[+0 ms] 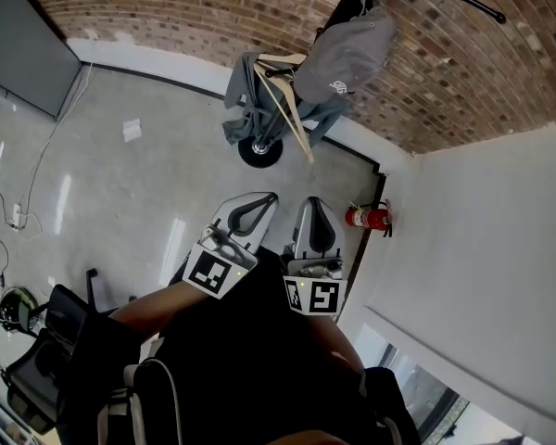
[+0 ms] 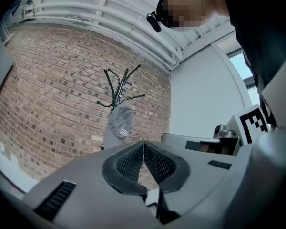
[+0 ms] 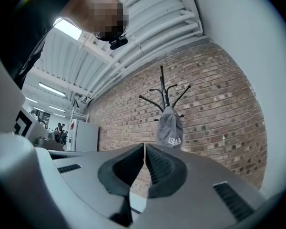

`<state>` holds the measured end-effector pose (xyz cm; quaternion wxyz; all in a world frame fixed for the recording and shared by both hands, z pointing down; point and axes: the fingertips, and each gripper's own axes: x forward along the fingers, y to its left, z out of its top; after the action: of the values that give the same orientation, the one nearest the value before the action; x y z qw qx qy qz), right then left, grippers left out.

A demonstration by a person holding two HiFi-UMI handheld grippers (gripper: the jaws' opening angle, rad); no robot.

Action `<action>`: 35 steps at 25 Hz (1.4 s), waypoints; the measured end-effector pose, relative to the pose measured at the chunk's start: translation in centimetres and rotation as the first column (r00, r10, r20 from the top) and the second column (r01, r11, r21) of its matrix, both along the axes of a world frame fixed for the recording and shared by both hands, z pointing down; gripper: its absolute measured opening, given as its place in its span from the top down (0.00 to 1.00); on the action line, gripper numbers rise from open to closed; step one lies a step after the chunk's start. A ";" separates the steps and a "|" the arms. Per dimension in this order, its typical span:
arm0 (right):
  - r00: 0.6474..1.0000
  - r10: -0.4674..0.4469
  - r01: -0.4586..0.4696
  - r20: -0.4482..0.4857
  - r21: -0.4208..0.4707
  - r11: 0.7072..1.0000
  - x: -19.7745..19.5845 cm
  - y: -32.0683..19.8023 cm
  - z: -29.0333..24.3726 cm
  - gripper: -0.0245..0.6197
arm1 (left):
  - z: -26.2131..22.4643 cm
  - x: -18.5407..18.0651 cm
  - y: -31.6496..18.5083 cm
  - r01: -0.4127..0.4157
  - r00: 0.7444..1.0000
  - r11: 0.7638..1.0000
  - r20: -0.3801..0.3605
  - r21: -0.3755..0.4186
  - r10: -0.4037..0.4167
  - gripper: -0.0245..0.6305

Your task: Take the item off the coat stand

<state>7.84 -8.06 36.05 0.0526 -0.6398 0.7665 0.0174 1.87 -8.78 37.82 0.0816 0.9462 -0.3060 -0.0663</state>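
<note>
A black coat stand (image 1: 354,6) stands by the brick wall, its round base (image 1: 259,152) on the floor. A grey cap with white lettering (image 1: 347,54) hangs on it, above a wooden hanger (image 1: 292,100) with a grey-blue garment (image 1: 250,95). The cap (image 2: 120,121) (image 3: 170,128) shows ahead in both gripper views. My left gripper (image 1: 261,205) and right gripper (image 1: 315,208) are held side by side, well short of the stand, both shut with nothing between the jaws.
A red fire extinguisher (image 1: 368,216) stands by the white wall (image 1: 482,239) at the right. A cable (image 1: 28,188) trails over the concrete floor at the left. A chair and helmet (image 1: 18,313) sit at the lower left. A white paper scrap (image 1: 132,130) lies on the floor.
</note>
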 end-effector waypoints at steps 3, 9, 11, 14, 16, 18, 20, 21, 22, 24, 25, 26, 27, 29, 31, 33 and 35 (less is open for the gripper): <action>1.000 0.001 -0.002 0.014 0.020 1.000 2.2 -1.3 -0.6 0.93 | 0.2 1.3 -0.9 0.024 1.000 1.000 -0.005 0.003 -0.024 0.93; 1.000 -0.005 0.004 0.010 0.048 0.999 5.1 -4.5 -1.6 0.92 | 0.3 3.6 -2.4 0.049 0.999 0.998 -0.010 0.027 -0.049 0.93; 1.000 -0.010 0.009 0.012 0.049 0.999 6.1 -5.5 -1.5 0.87 | 0.3 4.4 -2.8 0.061 0.998 0.997 -0.008 0.038 -0.060 0.93; 1.000 -0.028 0.028 0.008 0.033 0.999 7.1 -7.5 -1.2 0.79 | 0.3 4.0 -4.1 0.120 0.993 0.992 -0.017 0.037 -0.119 0.93; 0.999 -0.040 0.040 0.001 0.020 0.999 7.4 -8.9 -1.2 0.79 | 0.4 2.9 -5.3 0.191 0.981 0.981 -0.025 0.032 -0.191 0.93; 0.999 -0.050 0.050 -0.003 0.015 0.999 7.6 -10.2 -1.4 0.79 | 0.4 2.0 -6.2 0.241 0.970 0.970 -0.024 0.029 -0.240 0.93; 0.998 -0.059 0.059 -0.005 0.019 0.998 7.9 -11.5 -1.6 0.79 | 0.6 1.7 -6.6 0.266 0.964 0.964 -0.026 0.025 -0.265 0.93; 0.998 -0.064 0.064 -0.005 0.019 0.998 8.0 -12.1 -1.6 0.79 | 0.7 1.6 -6.8 0.278 0.960 0.960 -0.027 0.025 -0.277 0.93; 0.998 -0.070 0.070 -0.005 0.018 0.997 8.0 -12.7 -1.5 0.79 | 0.8 1.4 -6.9 0.290 0.957 0.957 -0.026 0.026 -0.290 0.93; 0.997 -0.078 0.078 -0.009 0.015 0.997 8.0 -13.8 -1.5 0.79 | 0.7 1.1 -7.1 0.314 0.949 0.949 -0.023 0.034 -0.314 0.93; 0.997 -0.081 0.081 -0.009 0.016 0.997 8.1 -14.4 -1.5 0.79 | 0.7 1.0 -7.3 0.326 0.945 0.945 -0.022 0.039 -0.325 0.93; 0.996 -0.085 0.085 -0.005 0.016 0.996 8.2 -14.9 -1.6 0.79 | 0.6 0.8 -7.4 0.338 0.941 0.940 -0.022 0.044 -0.337 0.93; 0.996 -0.094 0.094 0.006 0.016 0.995 8.4 -15.3 -1.6 0.79 | 0.5 0.6 -7.5 0.351 0.936 0.935 -0.022 0.046 -0.351 0.93; 0.993 -0.115 0.115 0.030 0.019 0.993 8.7 -16.2 -1.7 0.79 | 0.5 -0.1 -7.7 0.385 0.923 0.922 -0.021 0.043 -0.384 0.93; 0.992 -0.125 0.124 0.035 0.030 0.992 9.0 -17.2 -2.1 0.79 | 0.6 -1.0 -8.0 0.422 0.907 0.906 -0.020 0.035 -0.422 0.93; 0.992 -0.121 0.119 0.031 0.043 0.992 9.5 -18.0 -2.6 0.79 | 0.7 -1.7 -8.3 0.452 0.892 0.892 -0.023 0.030 -0.451 0.93; 0.993 -0.113 0.111 0.032 0.053 0.992 9.9 -18.7 -3.0 0.79 | 0.8 -1.9 -8.4 0.469 0.883 0.883 -0.019 0.033 -0.468 0.93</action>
<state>17.70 -26.79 33.02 0.0834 -0.5943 0.7995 0.0230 -0.07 -17.20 38.59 0.0473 0.8453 -0.5236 -0.0947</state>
